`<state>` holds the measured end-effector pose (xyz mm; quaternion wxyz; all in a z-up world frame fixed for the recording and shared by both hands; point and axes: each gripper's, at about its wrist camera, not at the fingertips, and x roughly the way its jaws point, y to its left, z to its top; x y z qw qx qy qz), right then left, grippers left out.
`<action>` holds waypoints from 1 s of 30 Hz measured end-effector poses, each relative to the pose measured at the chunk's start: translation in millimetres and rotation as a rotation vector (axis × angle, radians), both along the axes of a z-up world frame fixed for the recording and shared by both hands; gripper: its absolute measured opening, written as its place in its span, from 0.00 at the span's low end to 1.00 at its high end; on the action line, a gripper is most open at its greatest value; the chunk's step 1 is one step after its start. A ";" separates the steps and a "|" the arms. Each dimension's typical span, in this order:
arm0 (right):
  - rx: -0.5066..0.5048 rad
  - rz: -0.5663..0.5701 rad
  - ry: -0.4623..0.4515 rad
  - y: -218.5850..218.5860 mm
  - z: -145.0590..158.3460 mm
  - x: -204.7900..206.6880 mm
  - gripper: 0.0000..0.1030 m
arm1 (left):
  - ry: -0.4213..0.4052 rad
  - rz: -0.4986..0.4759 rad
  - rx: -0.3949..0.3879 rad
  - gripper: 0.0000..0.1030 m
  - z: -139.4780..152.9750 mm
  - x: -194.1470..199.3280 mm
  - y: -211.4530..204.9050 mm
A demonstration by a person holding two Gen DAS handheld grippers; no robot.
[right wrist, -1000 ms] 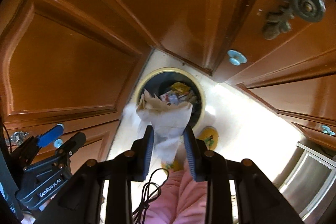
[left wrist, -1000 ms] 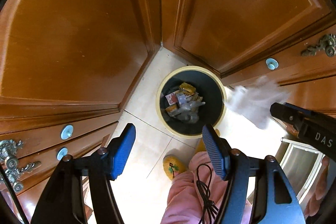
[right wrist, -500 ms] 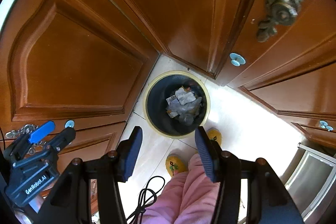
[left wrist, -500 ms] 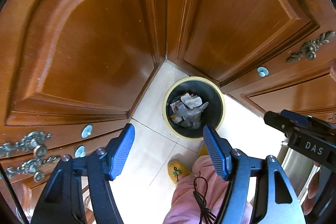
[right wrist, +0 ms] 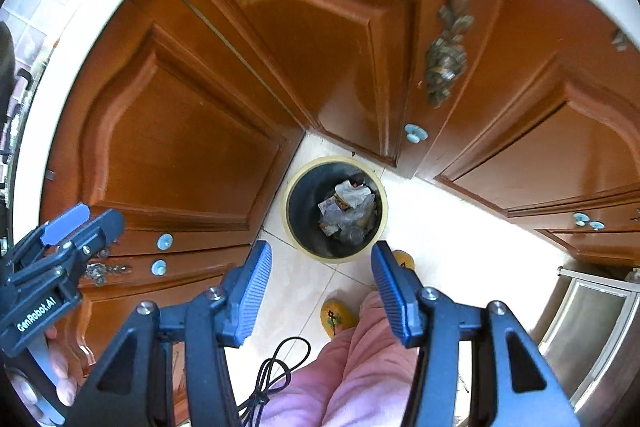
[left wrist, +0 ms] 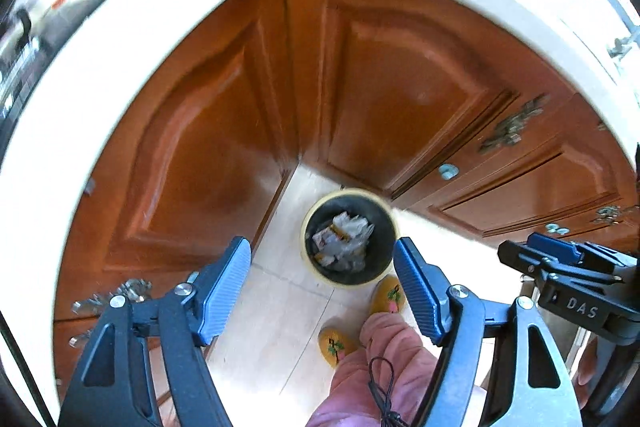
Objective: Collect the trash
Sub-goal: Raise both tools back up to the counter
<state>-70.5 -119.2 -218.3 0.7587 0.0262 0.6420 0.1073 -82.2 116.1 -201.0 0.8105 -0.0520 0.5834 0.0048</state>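
Seen from above, in the corner of reddish-brown wooden cabinet doors (left wrist: 208, 147): a round black waste bin with a pale yellow rim (left wrist: 306, 227) on the cream tiled floor (left wrist: 272, 315). Inside the bin, a heap of crumpled white paper and clear plastic trash (left wrist: 342, 241), with a scrap of printed orange packaging among it; same heap visible from the right wrist view (right wrist: 348, 207), resting toward the right side of the bin (right wrist: 294, 205).

Left tool (left wrist: 322, 287) high over the floor, pointing steeply down, blue ribbed pads wide apart and opening further, nothing between them. Right tool (right wrist: 322, 291) likewise above the bin, blue pads set moderately apart, empty, gripping nothing. Each tool also visible at the edge of the other's view, well apart from the bin.

Below the tools, pink fleecy trouser legs (right wrist: 360, 371) and two yellow slippers with a small plant motif (left wrist: 334, 345), one slipper just beside the bin's near rim. Thin black cable (right wrist: 276, 375) looping down in front of the trousers. Pale stone tabletop edge (left wrist: 120, 39) curving above the cabinet doors. Ornate dark metal handle (right wrist: 444, 59) and small light-blue round knobs (right wrist: 416, 134) on the doors.
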 end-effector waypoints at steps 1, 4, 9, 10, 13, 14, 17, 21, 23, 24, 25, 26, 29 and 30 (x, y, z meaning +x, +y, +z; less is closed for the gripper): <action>-0.004 -0.003 -0.008 -2.5 6.5 -1.2 0.51 | -0.020 -0.011 -0.002 0.72 10.1 -0.6 -1.5; -0.006 -0.018 -0.045 -7.5 27.2 -5.9 0.51 | -0.076 -0.041 -0.008 0.76 40.3 -2.1 -7.1; 0.003 -0.052 -0.142 -17.3 74.5 -9.8 0.51 | -0.154 -0.090 -0.011 0.78 82.8 -6.0 -18.2; 0.006 -0.058 -0.159 -19.3 83.4 -10.6 0.51 | -0.173 -0.100 -0.010 0.78 92.5 -6.3 -20.0; 0.019 -0.073 -0.213 -27.4 112.8 -11.1 0.51 | -0.233 -0.137 -0.002 0.79 119.9 -6.1 -27.1; 0.023 -0.079 -0.232 -30.1 123.9 -11.6 0.51 | -0.257 -0.150 0.008 0.80 130.5 -5.2 -30.1; 0.041 -0.096 -0.288 -36.9 158.2 -11.2 0.51 | -0.321 -0.187 0.034 0.85 160.3 -0.7 -40.6; 0.074 -0.103 -0.352 -45.2 203.1 -8.3 0.51 | -0.427 -0.230 0.084 0.96 204.6 7.9 -50.4; 0.089 -0.107 -0.375 -49.6 223.9 -3.6 0.51 | -0.472 -0.253 0.104 0.99 227.1 14.3 -55.0; 0.094 -0.108 -0.388 -53.1 234.5 0.1 0.51 | -0.485 -0.260 0.110 0.99 236.1 17.2 -56.8; 0.097 -0.109 -0.402 -54.7 245.3 4.9 0.51 | -0.496 -0.271 0.112 0.99 244.5 21.4 -58.0; 0.100 -0.110 -0.418 -56.5 256.1 10.0 0.51 | -0.502 -0.281 0.111 0.99 252.3 25.6 -59.1; 0.125 -0.123 -0.452 -62.8 283.9 28.5 0.56 | -0.493 -0.309 0.113 0.99 269.9 44.7 -62.6; 0.140 -0.128 -0.460 -65.3 293.6 37.9 0.58 | -0.487 -0.320 0.117 0.99 275.0 52.4 -64.1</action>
